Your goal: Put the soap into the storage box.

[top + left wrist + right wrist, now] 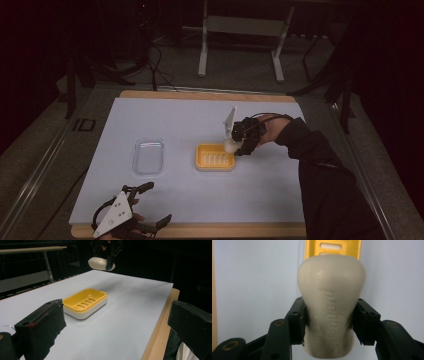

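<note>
The right gripper (235, 146), arm stretched forward, clamps a pale soap bar (331, 302) above the yellow soap dish (215, 157). The left gripper (152, 205) rests at the table's near edge, jaws spread wide.

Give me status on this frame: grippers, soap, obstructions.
Right hand-held gripper shut on soap bar, held above the yellow soap dish. Left hand-held gripper open, idle at near edge. Dish empty, path clear.

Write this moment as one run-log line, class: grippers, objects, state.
right gripper: shut on soap bar, above yellow soap dish | left gripper: open, near table edge | clear lid: left of dish
</note>
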Demonstrator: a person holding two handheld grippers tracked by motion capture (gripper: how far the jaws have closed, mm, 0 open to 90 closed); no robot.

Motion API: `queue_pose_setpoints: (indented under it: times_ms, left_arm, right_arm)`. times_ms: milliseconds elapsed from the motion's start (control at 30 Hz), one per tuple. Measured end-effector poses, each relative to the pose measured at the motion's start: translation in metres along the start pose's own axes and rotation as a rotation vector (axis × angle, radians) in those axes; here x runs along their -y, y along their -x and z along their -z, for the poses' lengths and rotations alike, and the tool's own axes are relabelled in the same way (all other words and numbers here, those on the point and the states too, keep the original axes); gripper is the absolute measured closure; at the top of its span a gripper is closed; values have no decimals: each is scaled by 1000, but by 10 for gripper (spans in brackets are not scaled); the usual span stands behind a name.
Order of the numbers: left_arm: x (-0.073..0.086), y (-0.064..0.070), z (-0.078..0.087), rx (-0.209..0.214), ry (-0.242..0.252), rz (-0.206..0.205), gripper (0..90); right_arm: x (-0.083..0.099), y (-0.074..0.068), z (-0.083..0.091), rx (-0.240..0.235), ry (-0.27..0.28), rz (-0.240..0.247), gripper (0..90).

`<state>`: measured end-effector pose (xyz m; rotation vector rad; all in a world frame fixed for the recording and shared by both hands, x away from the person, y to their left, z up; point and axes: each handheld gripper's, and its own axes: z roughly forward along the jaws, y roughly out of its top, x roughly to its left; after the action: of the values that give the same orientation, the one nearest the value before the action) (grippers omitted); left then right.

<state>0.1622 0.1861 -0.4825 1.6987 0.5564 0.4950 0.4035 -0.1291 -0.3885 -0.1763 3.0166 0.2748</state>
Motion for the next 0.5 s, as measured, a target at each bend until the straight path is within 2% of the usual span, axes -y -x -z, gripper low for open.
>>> queue_pose_setpoints:
  times_ms: [133,300,500]
  left_arm:
    - [0,0,0,0,0,0,12]
    - [0,0,0,2,0,-2,12]
    - [0,0,0,4,-1,-1,12]
  right_arm:
    - [-5,2,-1,12,12,-1,497]
    - [-9,4,-2,5,35,-1,497]
    - [-17,5,-5,-3,37,1,497]
